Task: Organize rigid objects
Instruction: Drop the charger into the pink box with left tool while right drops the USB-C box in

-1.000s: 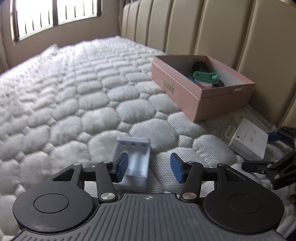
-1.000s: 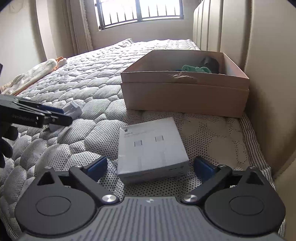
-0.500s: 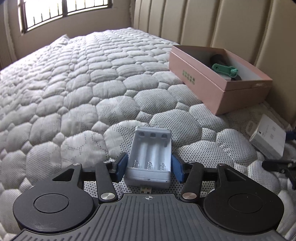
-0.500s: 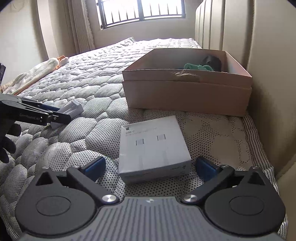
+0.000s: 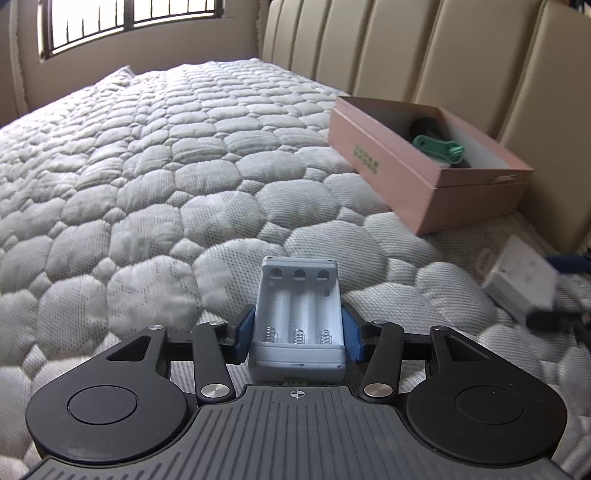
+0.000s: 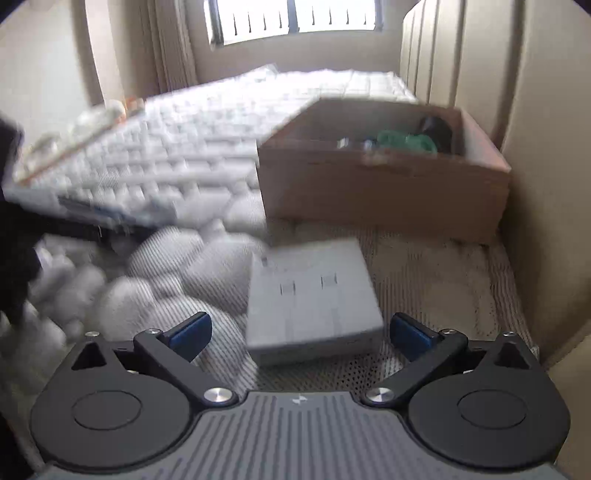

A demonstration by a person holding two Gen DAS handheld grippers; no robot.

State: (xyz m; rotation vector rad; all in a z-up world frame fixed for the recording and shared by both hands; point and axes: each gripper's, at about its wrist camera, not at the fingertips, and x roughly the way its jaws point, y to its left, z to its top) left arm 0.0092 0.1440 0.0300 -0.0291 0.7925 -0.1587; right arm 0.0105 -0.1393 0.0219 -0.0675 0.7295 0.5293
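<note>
My left gripper is shut on a grey battery holder with three empty slots; its blue pads press both sides and it sits just above the quilted mattress. A pink cardboard box lies open at the far right, holding a green tag and a dark object. My right gripper is open, its pads on either side of a white flat box without touching it. The white box also shows in the left wrist view. The pink box lies beyond it.
A padded headboard runs along the right, close behind the pink box. The left gripper shows blurred at the left of the right wrist view. A barred window lies at the far end.
My left gripper closed around the battery holder and gripped it. My right gripper moved, blurring its view, and stays open around the white box.
</note>
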